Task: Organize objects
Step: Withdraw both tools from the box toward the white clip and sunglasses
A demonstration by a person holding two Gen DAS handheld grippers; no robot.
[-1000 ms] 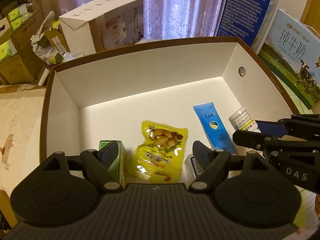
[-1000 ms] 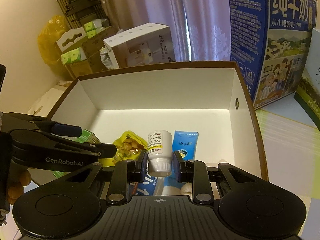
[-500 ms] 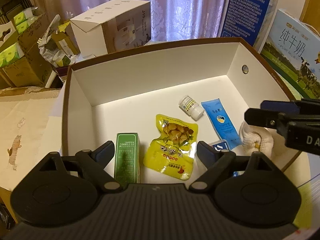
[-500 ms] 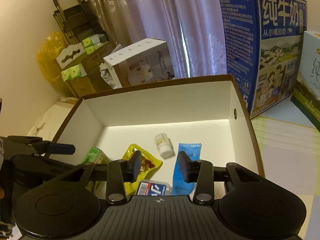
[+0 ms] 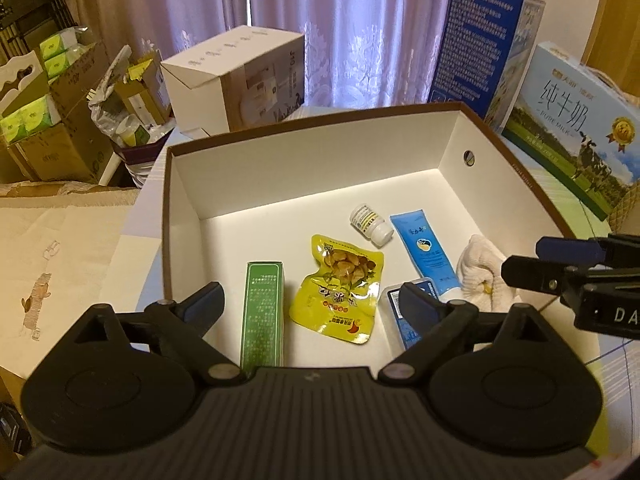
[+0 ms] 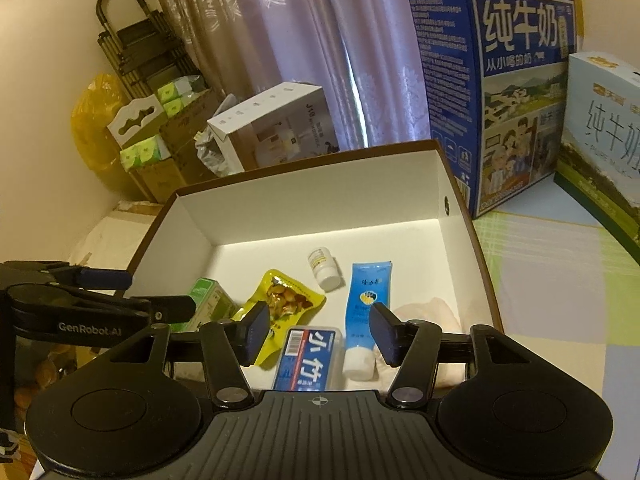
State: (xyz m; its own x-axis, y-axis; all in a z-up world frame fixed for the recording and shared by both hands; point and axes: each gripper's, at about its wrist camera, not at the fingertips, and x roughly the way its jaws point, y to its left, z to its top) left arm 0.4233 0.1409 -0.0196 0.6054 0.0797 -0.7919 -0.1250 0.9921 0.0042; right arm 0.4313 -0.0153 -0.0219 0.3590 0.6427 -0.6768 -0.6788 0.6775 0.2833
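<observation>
Fingers [image 5: 208, 300] of the left gripper [image 5: 310, 304] and right gripper [image 6: 318, 330] are spreading, nothing between them. The small white plastic bottle [image 6: 324, 267] lies mid-frame in the white-lined brown cardboard box [image 6: 312, 196].

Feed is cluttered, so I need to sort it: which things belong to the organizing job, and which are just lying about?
Job: brown-rimmed box, green carton, yellow snack pouch, pill bottle, blue tube, blue-label case, white cloth.

Lying about: milk cartons, white appliance box, tissue boxes.

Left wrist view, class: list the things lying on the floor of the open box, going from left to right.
Green carton → yellow snack pouch → white pill bottle → blue tube → white cloth.
</observation>
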